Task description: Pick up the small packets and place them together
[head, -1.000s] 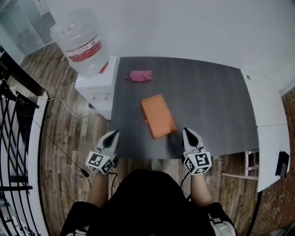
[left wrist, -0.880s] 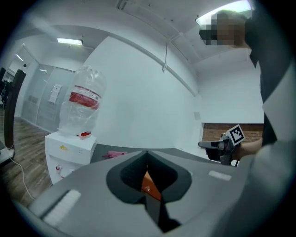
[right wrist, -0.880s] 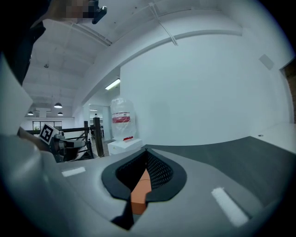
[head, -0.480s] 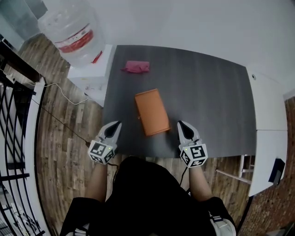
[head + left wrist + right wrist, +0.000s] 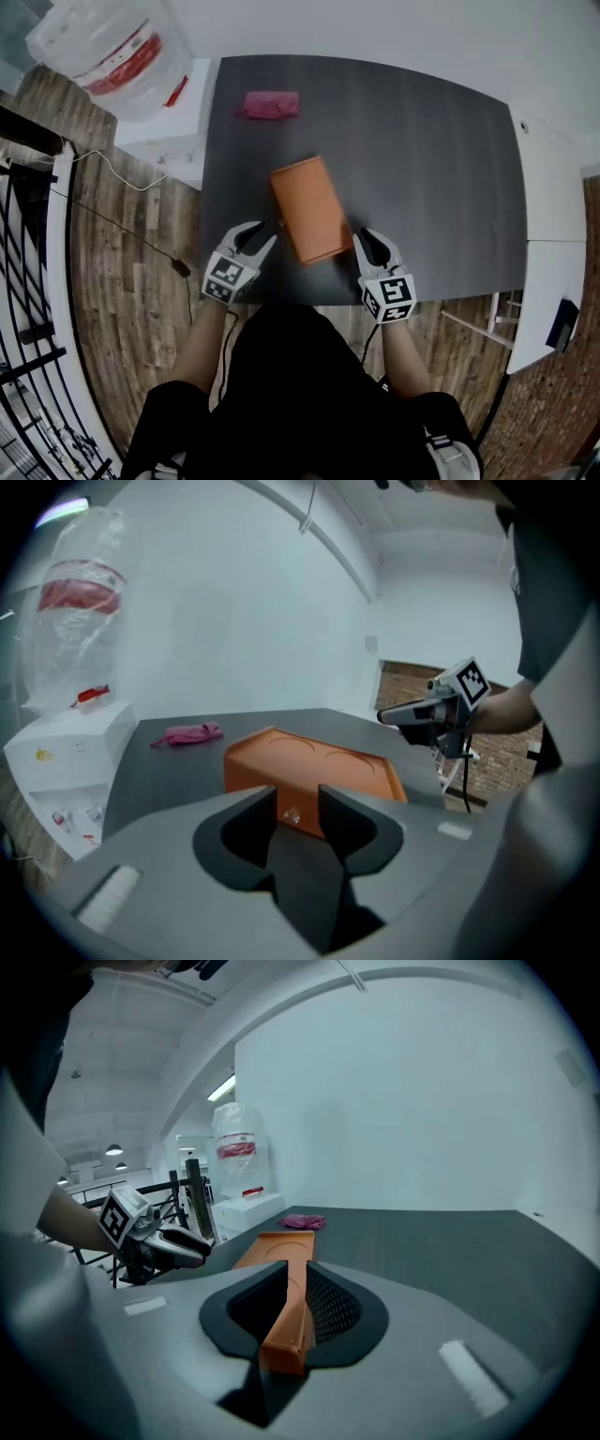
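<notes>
Pink packet (image 5: 270,104): far-left part of desk (image 5: 431,169), well apart from both grippers.
Orange box (image 5: 309,208): desk centre, toward near edge.
Left gripper (image 5: 262,235): just beside box's left edge; fingers just opened, part-way apart, nothing held.
Right gripper (image 5: 365,240): fingers just opened, narrowly apart, box's near-right corner betw. them; contact unclear.
Water bottle (image 5: 98,52): off desk, far left.

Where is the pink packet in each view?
Head view: pink packet at the far left corner of the table.
Left gripper view: left of centre, mid-height.
Right gripper view: near centre, far off.
Shared landmark: orange tray, nearer than the packet everywhere.
</notes>
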